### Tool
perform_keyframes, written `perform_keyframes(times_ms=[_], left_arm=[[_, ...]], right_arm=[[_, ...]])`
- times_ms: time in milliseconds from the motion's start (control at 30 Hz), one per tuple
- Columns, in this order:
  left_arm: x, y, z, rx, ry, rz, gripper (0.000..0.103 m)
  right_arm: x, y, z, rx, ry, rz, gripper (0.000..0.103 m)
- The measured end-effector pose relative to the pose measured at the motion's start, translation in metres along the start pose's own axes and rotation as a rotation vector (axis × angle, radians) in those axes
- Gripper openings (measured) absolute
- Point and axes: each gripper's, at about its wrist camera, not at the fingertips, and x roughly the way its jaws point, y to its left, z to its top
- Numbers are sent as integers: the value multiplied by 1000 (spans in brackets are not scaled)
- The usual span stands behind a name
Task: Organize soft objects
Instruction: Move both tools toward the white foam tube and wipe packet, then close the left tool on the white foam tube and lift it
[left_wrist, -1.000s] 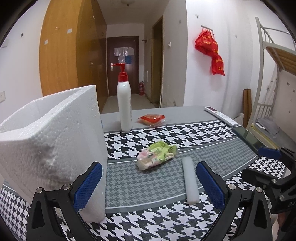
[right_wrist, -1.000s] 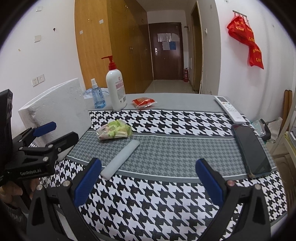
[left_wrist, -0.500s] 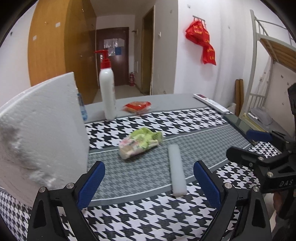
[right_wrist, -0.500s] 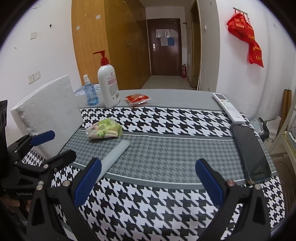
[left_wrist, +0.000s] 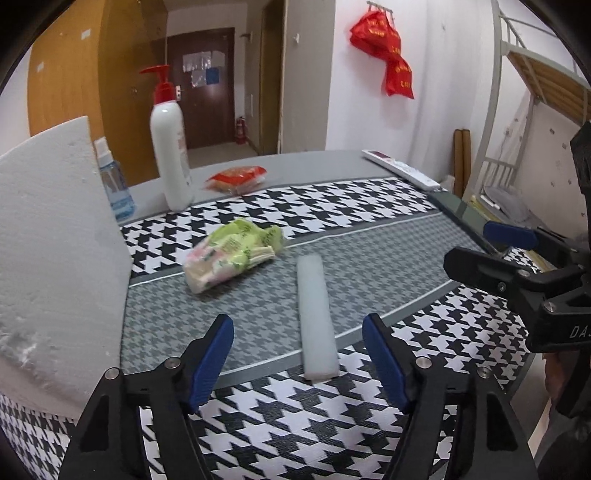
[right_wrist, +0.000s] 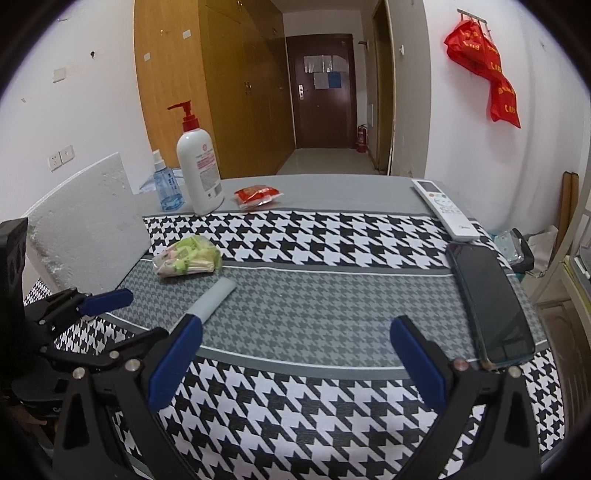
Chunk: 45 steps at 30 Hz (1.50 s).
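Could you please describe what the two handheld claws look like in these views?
Both the left claw and the right claw have matte black plastic frames, silver screws at the joints, and two fingers faced with blue pads. The right claw's side shows partial white lettering, "DA".

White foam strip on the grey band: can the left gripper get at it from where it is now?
Probably yes. The white foam strip lies flat just ahead of the left gripper, whose jaws stand open wider than the strip. Nothing lies between them; the green snack packet sits apart, farther off to the left.
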Motion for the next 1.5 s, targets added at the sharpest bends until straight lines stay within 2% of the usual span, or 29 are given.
perform_keyframes(times_ms=[100, 167, 400, 467, 767, 900, 1033, 1267, 1500], left_arm=[[5, -4, 1, 6, 19, -14, 70], [10, -5, 1, 6, 43, -9, 62], [15, -12, 2, 27, 70, 1, 54], [17, -13, 3, 30, 79, 12, 47], [24, -15, 1, 37, 119, 46, 42], [28, -16, 1, 37, 141, 44, 30], [29, -19, 1, 39, 140, 45, 27], [26, -18, 1, 27, 122, 40, 16], [15, -15, 0, 26, 103, 29, 15]], right_arm=[[1, -3, -1, 5, 3, 1, 103], [1, -4, -2, 6, 5, 1, 103], [0, -8, -2, 16, 4, 2, 103], [0, -8, -2, 16, 3, 6, 103], [-1, -8, -4, 14, 5, 16, 103], [0, -9, -4, 17, 7, 18, 103], [1, -9, -3, 16, 5, 31, 103], [3, -4, -2, -1, 10, 61, 103], [7, 2, 3, -21, 19, 87, 103]])
